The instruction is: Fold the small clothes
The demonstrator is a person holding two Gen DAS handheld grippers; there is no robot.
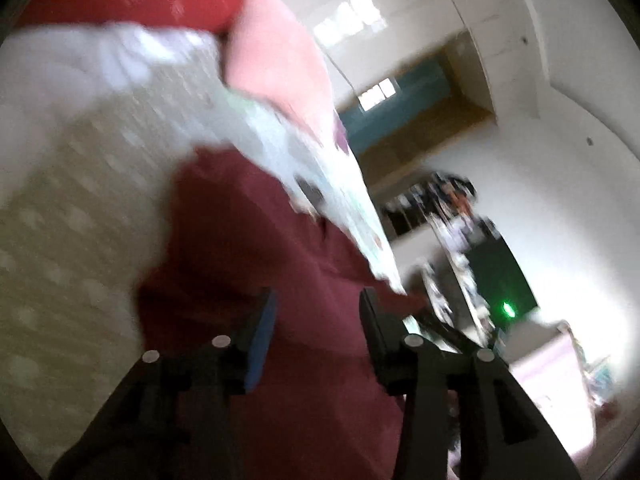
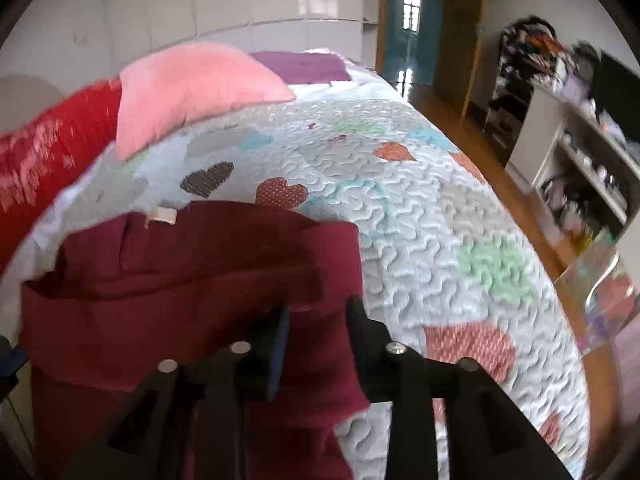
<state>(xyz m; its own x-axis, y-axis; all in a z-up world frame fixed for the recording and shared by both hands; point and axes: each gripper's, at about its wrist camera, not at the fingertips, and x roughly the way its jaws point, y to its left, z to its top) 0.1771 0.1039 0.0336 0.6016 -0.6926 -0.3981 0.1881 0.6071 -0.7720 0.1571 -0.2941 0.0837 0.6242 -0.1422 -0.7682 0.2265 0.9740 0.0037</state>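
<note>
Above maroon garment (image 2: 192, 300): right claw (image 2: 320, 312) angled down, parted.

Two wrist fisheyes, both close over the bed – one blurred.
Left view tilted, near the maroon garment (image 1: 256, 248); right view looks down the quilt (image 2: 400, 208) toward the far door – both share garment, pink pillow (image 2: 192, 88), shelves.

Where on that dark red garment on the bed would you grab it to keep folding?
Probably the maroon garment's free right-hand edge, where it lies flat against the heart-patterned quilt. The right gripper already sits over that edge with jaws apart; coming down from above lets one finger slide under it.
</note>
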